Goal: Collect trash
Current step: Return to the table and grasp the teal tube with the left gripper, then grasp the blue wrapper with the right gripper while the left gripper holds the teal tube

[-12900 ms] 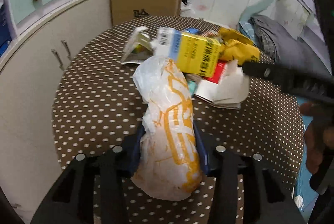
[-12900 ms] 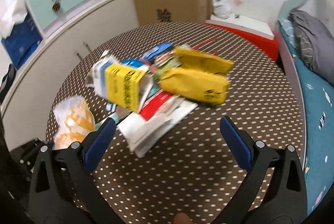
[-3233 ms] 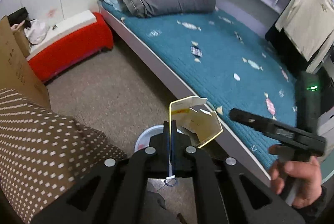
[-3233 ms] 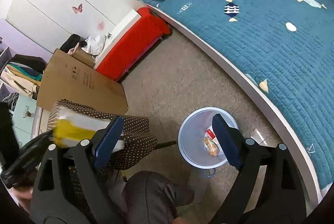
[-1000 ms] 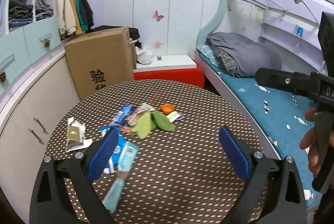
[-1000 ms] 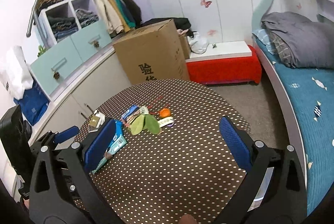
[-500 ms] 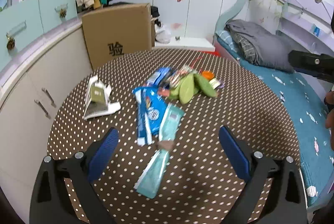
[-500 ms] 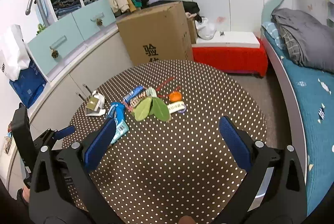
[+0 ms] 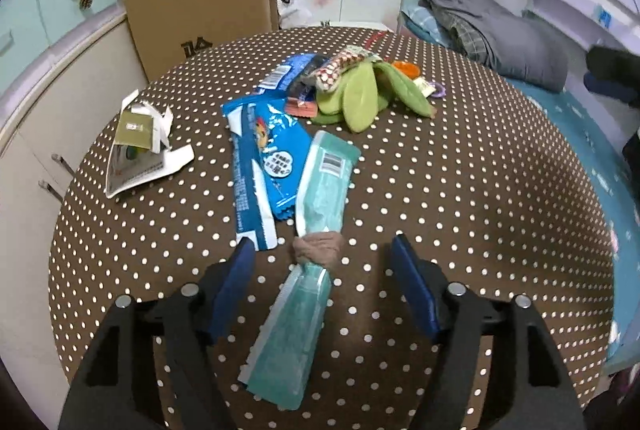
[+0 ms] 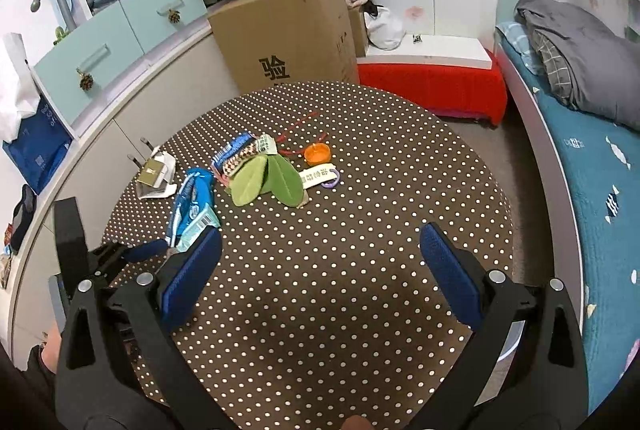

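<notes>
Trash still on the dotted table (image 9: 460, 189): teal wrapper (image 9: 316, 230) between the left gripper (image 9: 322, 262)'s closing, not yet touching jaws; blue wrapper (image 9: 264, 157), torn carton (image 9: 138, 145), green leaves (image 9: 362, 95) beyond; right gripper (image 10: 320, 262) wide, empty; collection unfinished.

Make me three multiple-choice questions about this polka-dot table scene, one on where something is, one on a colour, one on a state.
1. Where does the teal wrapper lie?
A. between the left claw's fingers
B. on the bed
C. on the cardboard box

2. What colour is the small cap?
A. white
B. orange
C. black

3. How is the right claw?
A. shut on a wrapper
B. open and empty
C. shut on the cap

Answers: 1 A, the wrapper runs down the gap, untouched by the just-closing pads; 2 B, it shows orange beside the green leaves; 3 B, only table lies between its fingers.
</notes>
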A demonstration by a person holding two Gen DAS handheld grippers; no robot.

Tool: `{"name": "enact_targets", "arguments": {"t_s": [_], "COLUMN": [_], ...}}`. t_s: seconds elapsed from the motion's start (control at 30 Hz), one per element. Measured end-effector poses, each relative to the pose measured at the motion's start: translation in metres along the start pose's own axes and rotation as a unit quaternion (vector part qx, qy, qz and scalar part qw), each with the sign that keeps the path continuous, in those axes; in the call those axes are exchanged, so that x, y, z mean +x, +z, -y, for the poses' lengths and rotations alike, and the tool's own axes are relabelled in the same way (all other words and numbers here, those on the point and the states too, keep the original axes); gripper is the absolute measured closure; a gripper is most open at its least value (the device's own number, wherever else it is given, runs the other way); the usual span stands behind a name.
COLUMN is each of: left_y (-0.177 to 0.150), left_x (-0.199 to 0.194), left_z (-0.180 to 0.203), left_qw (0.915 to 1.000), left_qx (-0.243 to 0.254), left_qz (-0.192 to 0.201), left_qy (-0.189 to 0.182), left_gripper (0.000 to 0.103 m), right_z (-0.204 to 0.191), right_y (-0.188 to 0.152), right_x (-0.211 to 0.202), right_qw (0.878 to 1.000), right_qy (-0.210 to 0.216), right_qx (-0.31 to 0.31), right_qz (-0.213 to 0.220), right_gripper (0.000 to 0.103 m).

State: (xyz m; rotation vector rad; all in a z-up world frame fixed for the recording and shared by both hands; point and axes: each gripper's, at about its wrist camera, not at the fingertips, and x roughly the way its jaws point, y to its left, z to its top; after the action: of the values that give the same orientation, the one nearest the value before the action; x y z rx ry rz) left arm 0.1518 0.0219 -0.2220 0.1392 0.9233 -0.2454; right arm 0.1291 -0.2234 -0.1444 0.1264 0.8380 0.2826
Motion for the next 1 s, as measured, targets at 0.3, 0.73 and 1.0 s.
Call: {"name": "enact_targets", "arguments": {"t_s": [0.3, 0.73, 1.0], "left_y": [-0.001, -0.039, -0.057], "left_x": [-0.005, -0.051, -0.077], "left_z": [-0.001, -0.034, -0.067], "left_qw": [0.9994, 0.9924, 0.9831], "left_qx": [-0.017, -0.116, -0.171], "left_qz": [0.002, 0.043, 0.059], "left_qy": [-0.03, -0.003, 0.033], "left_gripper": [0.081, 0.082, 0.082], "right_z": [-0.014, -0.065, -0.133], "right_y": [0.009, 0.025, 0.022], "right_x": [0.035, 0.102, 0.124], "right_qw": [0.999, 0.993, 0.98], "right_qy": [0.02, 0.084, 0.147], "right_qx": [-0.019, -0.071, -0.123], "right_qz": [-0.014, -0.051, -0.058], "right_gripper": [0.006, 0.006, 0.018]}}
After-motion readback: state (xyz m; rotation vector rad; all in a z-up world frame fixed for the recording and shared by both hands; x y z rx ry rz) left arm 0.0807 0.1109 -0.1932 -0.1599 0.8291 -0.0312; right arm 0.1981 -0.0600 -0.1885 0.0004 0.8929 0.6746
